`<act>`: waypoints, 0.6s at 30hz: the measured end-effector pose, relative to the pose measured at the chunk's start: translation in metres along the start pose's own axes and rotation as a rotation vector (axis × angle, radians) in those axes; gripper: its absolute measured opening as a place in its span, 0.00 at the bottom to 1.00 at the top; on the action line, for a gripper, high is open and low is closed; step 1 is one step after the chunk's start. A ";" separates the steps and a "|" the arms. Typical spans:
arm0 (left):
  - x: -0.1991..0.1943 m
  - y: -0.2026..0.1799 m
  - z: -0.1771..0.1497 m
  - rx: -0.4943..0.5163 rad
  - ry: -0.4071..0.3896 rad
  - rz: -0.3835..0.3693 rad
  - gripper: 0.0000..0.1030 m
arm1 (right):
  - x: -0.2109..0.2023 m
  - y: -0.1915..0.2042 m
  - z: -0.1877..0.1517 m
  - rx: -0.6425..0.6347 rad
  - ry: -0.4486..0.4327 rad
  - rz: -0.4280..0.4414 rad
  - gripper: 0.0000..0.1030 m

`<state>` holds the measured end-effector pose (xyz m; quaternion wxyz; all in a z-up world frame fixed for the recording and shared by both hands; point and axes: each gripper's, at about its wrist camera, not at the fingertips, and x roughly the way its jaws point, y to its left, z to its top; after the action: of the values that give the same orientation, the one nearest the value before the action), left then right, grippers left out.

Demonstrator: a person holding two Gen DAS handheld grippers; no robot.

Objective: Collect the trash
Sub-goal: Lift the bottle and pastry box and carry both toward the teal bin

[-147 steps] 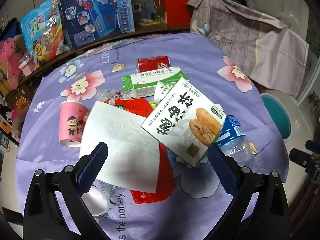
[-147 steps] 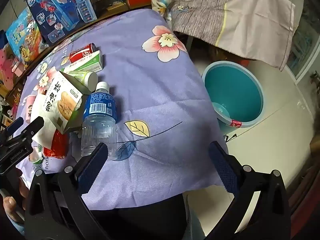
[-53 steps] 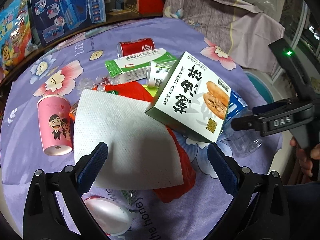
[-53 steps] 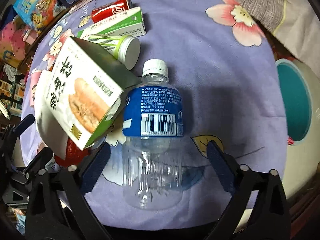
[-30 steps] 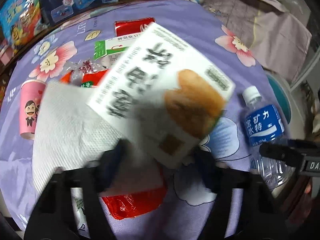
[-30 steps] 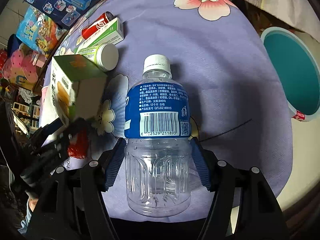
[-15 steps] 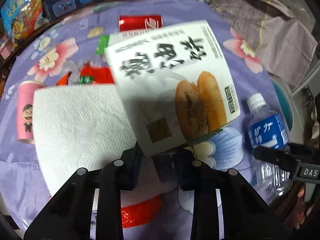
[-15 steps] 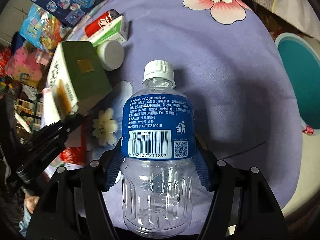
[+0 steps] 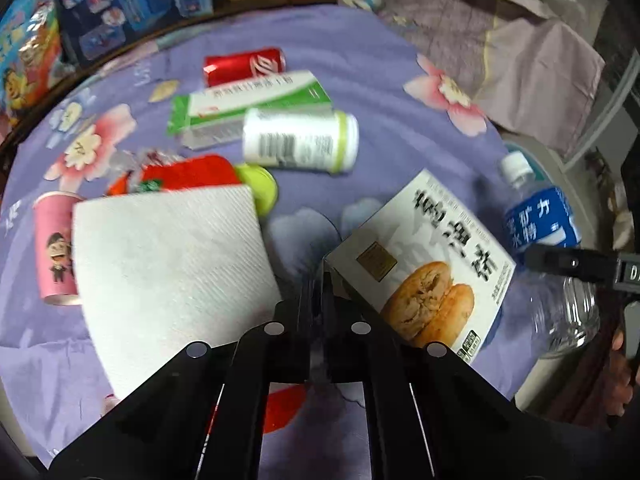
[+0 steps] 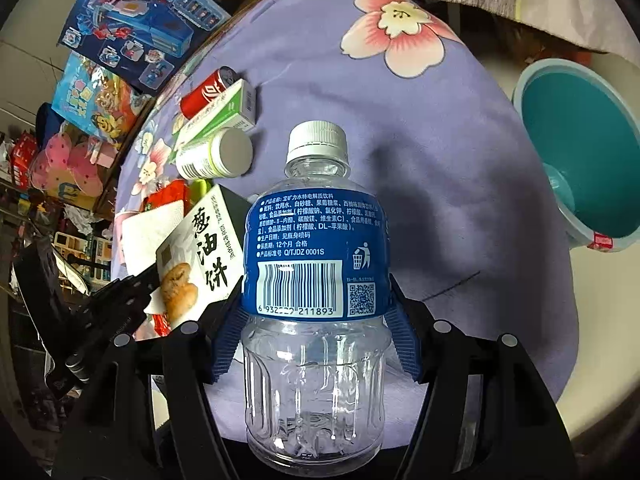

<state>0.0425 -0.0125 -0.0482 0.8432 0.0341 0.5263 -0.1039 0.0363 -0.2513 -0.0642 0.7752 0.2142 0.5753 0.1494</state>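
Observation:
My left gripper [image 9: 322, 280] is shut on the near corner edge of a white pastry box [image 9: 420, 264] printed with a bun; the box hangs tilted to the right of the jaws. In the right wrist view the same box [image 10: 200, 264] sits at the left, pinched by the left gripper [image 10: 154, 280]. My right gripper [image 10: 316, 320] is shut on a clear water bottle [image 10: 316, 256] with a blue label and white cap, the blue pads pressing on both sides just below the label. The bottle [image 9: 540, 224] also shows at the right edge of the left wrist view.
On the purple flowered cloth lie a white paper towel [image 9: 168, 264], a pink cup [image 9: 52, 248], a red wrapper [image 9: 188, 172], a white-and-green jar [image 9: 300, 140], a green-white carton [image 9: 248, 100] and a red can [image 9: 244, 64]. A teal bin [image 10: 528, 92] stands on the floor to the right.
The left jaws have closed on the box's edge, and the box has swung from filling the view to the lower right. The bottle in the right gripper has risen slightly off the cloth.

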 end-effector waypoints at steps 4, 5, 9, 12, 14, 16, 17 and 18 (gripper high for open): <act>0.009 -0.011 -0.002 0.105 -0.022 0.047 0.28 | 0.002 -0.006 -0.002 0.015 0.010 -0.012 0.60; 0.011 -0.012 -0.001 0.127 -0.033 0.058 0.38 | 0.001 -0.007 -0.002 0.021 0.006 -0.020 0.60; 0.020 -0.016 0.005 0.236 -0.069 0.071 0.63 | -0.002 -0.013 0.000 0.044 -0.005 -0.039 0.60; 0.023 -0.018 0.003 0.304 -0.051 0.014 0.70 | -0.003 -0.019 0.001 0.060 -0.005 -0.048 0.60; 0.022 -0.016 -0.001 0.320 -0.045 -0.026 0.70 | -0.003 -0.023 0.002 0.073 -0.005 -0.062 0.60; 0.020 -0.015 -0.007 0.317 -0.034 -0.076 0.70 | 0.000 -0.026 0.004 0.081 0.002 -0.074 0.60; 0.021 -0.015 -0.008 0.310 -0.023 -0.090 0.70 | 0.001 -0.026 0.005 0.081 0.004 -0.081 0.60; 0.021 -0.015 -0.010 0.301 -0.003 -0.117 0.70 | 0.001 -0.026 0.006 0.084 0.003 -0.085 0.60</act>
<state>0.0397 -0.0284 -0.0702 0.8218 0.1294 0.5047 -0.2305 0.0417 -0.2738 -0.0769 0.7702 0.2214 0.5909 0.0924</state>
